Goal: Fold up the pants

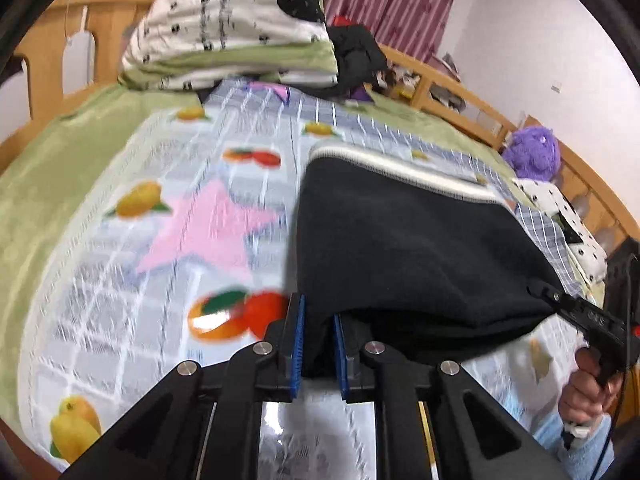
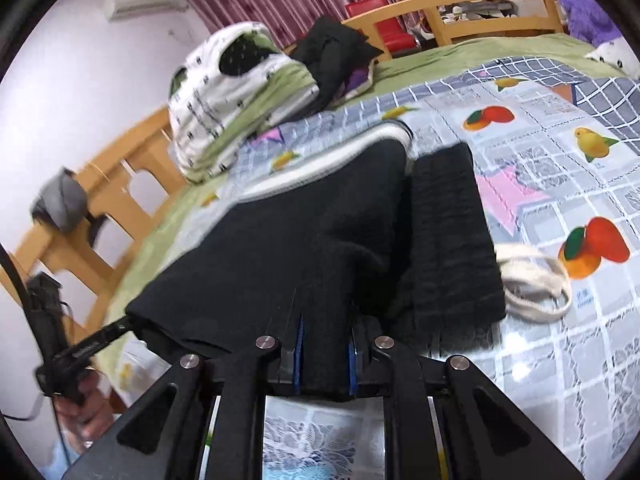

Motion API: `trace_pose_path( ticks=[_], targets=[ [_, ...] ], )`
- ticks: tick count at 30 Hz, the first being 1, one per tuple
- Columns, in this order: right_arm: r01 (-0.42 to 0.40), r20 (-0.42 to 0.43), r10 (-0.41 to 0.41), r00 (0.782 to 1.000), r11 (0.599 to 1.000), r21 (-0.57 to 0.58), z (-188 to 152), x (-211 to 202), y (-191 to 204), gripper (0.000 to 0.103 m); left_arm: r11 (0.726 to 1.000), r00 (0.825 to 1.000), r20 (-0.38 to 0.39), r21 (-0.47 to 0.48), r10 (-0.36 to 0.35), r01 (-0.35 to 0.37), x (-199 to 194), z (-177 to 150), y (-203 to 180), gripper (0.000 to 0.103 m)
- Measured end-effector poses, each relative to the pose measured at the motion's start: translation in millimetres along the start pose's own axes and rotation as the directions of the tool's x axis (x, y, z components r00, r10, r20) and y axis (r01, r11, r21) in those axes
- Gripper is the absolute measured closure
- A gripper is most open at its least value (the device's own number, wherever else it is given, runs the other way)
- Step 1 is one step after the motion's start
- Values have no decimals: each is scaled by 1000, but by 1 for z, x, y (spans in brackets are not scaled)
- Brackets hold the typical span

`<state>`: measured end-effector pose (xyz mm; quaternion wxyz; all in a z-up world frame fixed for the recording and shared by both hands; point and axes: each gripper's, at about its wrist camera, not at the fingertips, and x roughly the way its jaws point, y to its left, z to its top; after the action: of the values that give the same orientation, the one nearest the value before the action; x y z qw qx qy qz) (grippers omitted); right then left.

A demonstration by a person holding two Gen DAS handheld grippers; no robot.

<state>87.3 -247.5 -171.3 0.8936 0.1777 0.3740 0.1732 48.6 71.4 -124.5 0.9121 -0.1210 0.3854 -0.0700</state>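
The black pants with a white striped waistband lie on the fruit-print bed cover. My left gripper is shut on the near edge of the pants and lifts it. My right gripper is shut on the same near edge of the pants, farther along. The right gripper also shows in the left wrist view, and the left one in the right wrist view, each pinching a corner. A white drawstring lies beside the pants.
A folded white and green quilt and dark clothes are stacked at the head of the bed. A wooden bed rail runs behind. A purple plush toy sits at the side.
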Motion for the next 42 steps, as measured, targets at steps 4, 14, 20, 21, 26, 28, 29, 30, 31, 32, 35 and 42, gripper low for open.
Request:
trace_pose_path(
  ticks=[4,14,20,21,26,28,29,30,31,32,35,42],
  targets=[
    [-6,24,5,1000,999,39,-1,-23,-14,89,999,1000,0,51,-19,19,-5,-20,-11,84],
    [2,-31,1,1000,992,126,3,-23,-44,75,965,998,-3,255,59,-56,2,-37,-49,58],
    [39,-18,-39,999,999,28,15,-20,-24,89,961,985,113,231,126,-150,-3,-26,-58,91],
    [17,13,-18,1000,999,29,17,-28,-23,89,967,987,123,220,103,-128,-8,-25,-57,91],
    [62,-24,-60,998,997,54,10,-20,-43,85,957,994,5,271,107,-104,8,-39,-53,81],
    [74,-102,-71,992,997,28,0,-5,-51,81,959,997,16,271,81,-83,2,-46,-47,75],
    [74,-115,-74,991,997,-4,-2,-6,-49,75,964,998,10,261,58,-59,-1,-47,-43,72],
    [92,-118,-98,988,994,-59,0,-12,-45,74,970,1000,-4,241,24,-23,-6,-48,-38,65],
    [102,-101,-110,989,991,-82,3,-17,-43,74,976,1000,-15,219,-3,7,-10,-48,-32,58],
    [105,-75,-113,991,990,-92,10,-24,-41,74,980,1000,-19,198,-23,26,-14,-48,-26,56],
    [116,-24,-120,993,987,-114,38,-26,-35,73,986,999,-17,161,-40,43,-19,-50,-15,53],
    [180,-94,-182,979,983,-34,102,51,-52,67,991,999,-6,124,-46,47,-24,-37,6,51]
  ],
)
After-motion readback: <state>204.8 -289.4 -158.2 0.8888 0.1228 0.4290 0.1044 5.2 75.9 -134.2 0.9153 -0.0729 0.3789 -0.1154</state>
